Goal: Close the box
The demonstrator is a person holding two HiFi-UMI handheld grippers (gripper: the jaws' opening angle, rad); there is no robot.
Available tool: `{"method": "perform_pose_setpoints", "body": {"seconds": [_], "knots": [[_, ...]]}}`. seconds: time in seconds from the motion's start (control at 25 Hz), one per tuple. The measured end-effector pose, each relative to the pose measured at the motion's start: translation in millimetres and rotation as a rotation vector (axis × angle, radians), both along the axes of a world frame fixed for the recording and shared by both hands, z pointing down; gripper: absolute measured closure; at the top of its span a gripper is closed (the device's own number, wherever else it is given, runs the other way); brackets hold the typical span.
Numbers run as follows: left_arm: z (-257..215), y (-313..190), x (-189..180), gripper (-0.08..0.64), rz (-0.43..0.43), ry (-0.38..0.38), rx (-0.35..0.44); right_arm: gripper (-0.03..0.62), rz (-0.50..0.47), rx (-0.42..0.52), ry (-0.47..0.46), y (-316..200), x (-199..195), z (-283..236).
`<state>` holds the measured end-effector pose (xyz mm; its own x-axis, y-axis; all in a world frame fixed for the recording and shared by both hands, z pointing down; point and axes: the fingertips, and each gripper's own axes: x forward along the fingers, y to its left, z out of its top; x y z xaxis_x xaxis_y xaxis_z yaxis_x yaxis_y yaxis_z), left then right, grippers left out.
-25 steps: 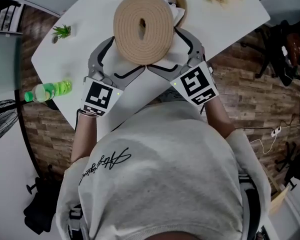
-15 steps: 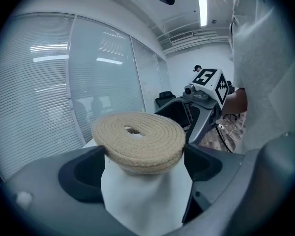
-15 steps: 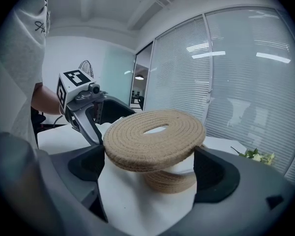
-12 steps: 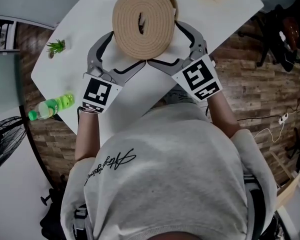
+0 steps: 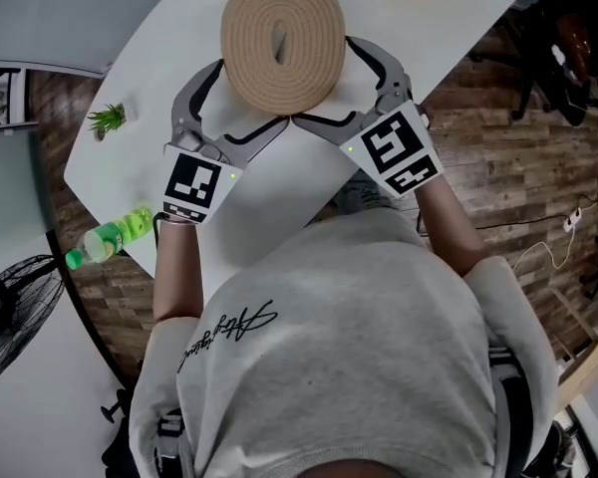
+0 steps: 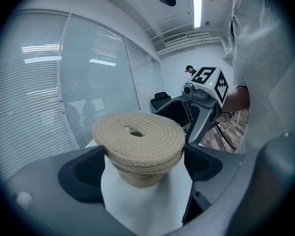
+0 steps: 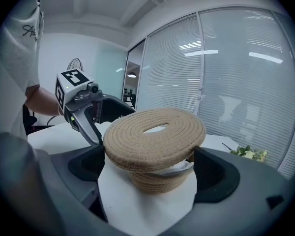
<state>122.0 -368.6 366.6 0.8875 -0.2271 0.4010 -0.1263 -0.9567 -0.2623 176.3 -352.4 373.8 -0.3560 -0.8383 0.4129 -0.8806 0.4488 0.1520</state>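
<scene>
- Left tool (image 6: 142, 168) and right tool (image 7: 150, 168) are each clamping the woven lid (image 5: 282, 40) from opposite sides, jaws pressing on its rim.
- The lid is now sitting centred over the box (image 7: 160, 183). A second ago the head view was showing the box rim poking out at the far right; now it is fully hidden.
- The box is standing on the table (image 5: 130, 118), directly under the lid.
- In the right gripper view a gap is still showing, with white lining (image 7: 179, 167) sticking out of it.
- Judgement: alignment is looking done, and the lid needs lowering, watching that the lining isn't getting pinched.
</scene>
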Motion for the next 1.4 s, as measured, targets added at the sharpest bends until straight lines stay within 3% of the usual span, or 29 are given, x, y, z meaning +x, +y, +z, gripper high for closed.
{"method": "perform_pose_setpoints", "body": {"seconds": [1.4], "knots": [[33,-31,19,0.071,0.032,-0.065,-0.094,0.023,0.072,-0.123,-0.003,-27,18,33]]}}
